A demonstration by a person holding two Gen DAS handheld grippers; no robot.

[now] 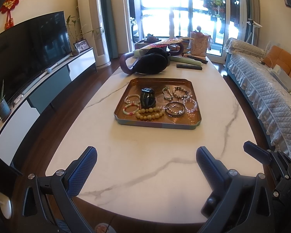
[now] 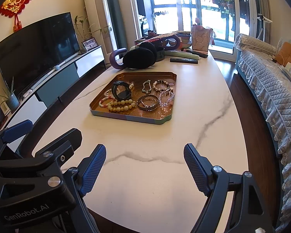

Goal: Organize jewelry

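Note:
A copper tray (image 1: 194, 125) (image 2: 99, 111) sits mid-table with several bracelets in it: a black watch (image 1: 147, 98) (image 2: 121, 92), a strand of large yellow beads (image 1: 151, 113) (image 2: 122, 105), a metal bangle (image 1: 175, 108) (image 2: 147, 101), a clear pink bead bracelet (image 1: 191, 104) (image 2: 166, 97) and small bead bracelets. My left gripper (image 1: 145, 155) is open and empty above the near table edge, well short of the tray. My right gripper (image 2: 144, 152) is open and empty, beside it to the right.
The white marble table (image 1: 145, 145) holds a black pouch (image 1: 151, 62), a purple handle, remotes (image 1: 189, 67) and bowls at the far end. A TV cabinet (image 1: 48, 81) runs along the left, a covered sofa (image 1: 261, 89) along the right.

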